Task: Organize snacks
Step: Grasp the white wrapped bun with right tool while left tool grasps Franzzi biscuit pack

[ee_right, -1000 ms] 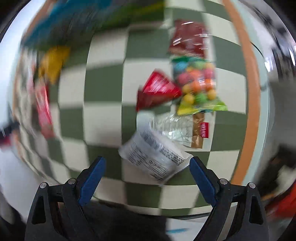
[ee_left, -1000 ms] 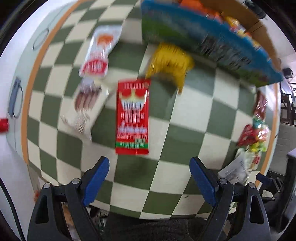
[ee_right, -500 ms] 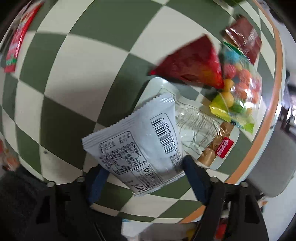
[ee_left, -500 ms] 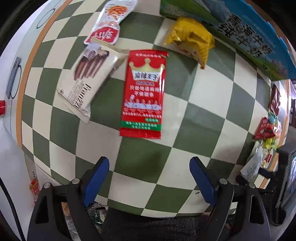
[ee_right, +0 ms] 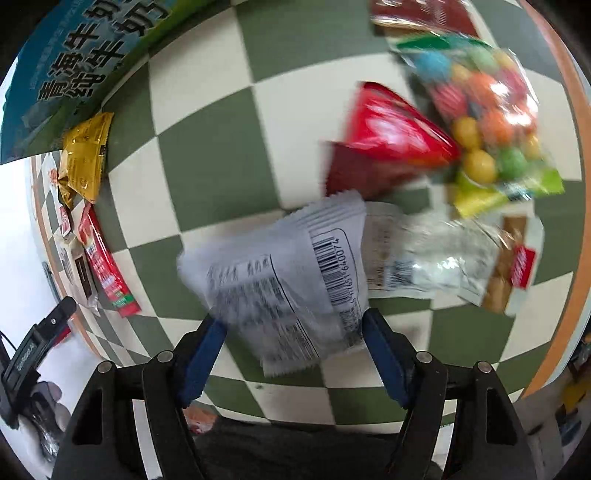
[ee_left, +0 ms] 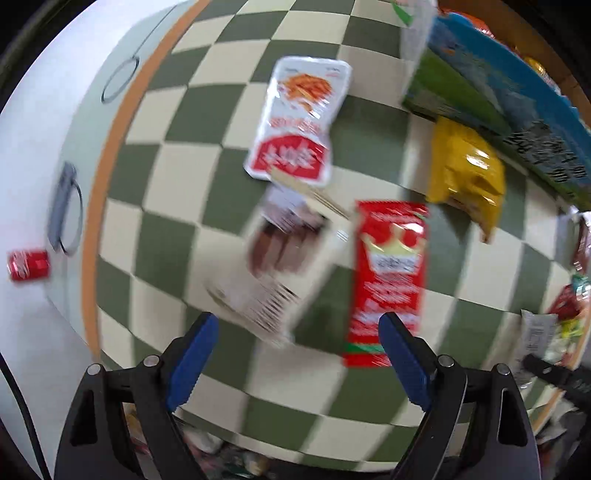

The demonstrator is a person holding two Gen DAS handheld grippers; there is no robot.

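In the left wrist view my left gripper (ee_left: 297,354) hangs open over the checkered table (ee_left: 177,177) and holds nothing. Just beyond its fingers lie a white chocolate-stick pack (ee_left: 273,266) and a red crown packet (ee_left: 389,273). A white-and-red packet (ee_left: 299,118) and a yellow packet (ee_left: 465,173) lie farther off. In the right wrist view my right gripper (ee_right: 291,343) is shut on a white barcode packet (ee_right: 288,273), one blue pad against each side of it.
A blue-green carton (ee_left: 498,96) stands along the far edge. Behind the white packet lie a red triangular packet (ee_right: 388,136), a bag of coloured candy balls (ee_right: 487,110), a clear biscuit packet (ee_right: 443,262) and a dark red packet (ee_right: 424,14). The table's orange rim (ee_right: 576,110) runs close by.
My right gripper came down over the white packet and its jaws narrowed onto its sides. My left gripper slid across the table; the stick pack and red packet now sit nearer its fingers.
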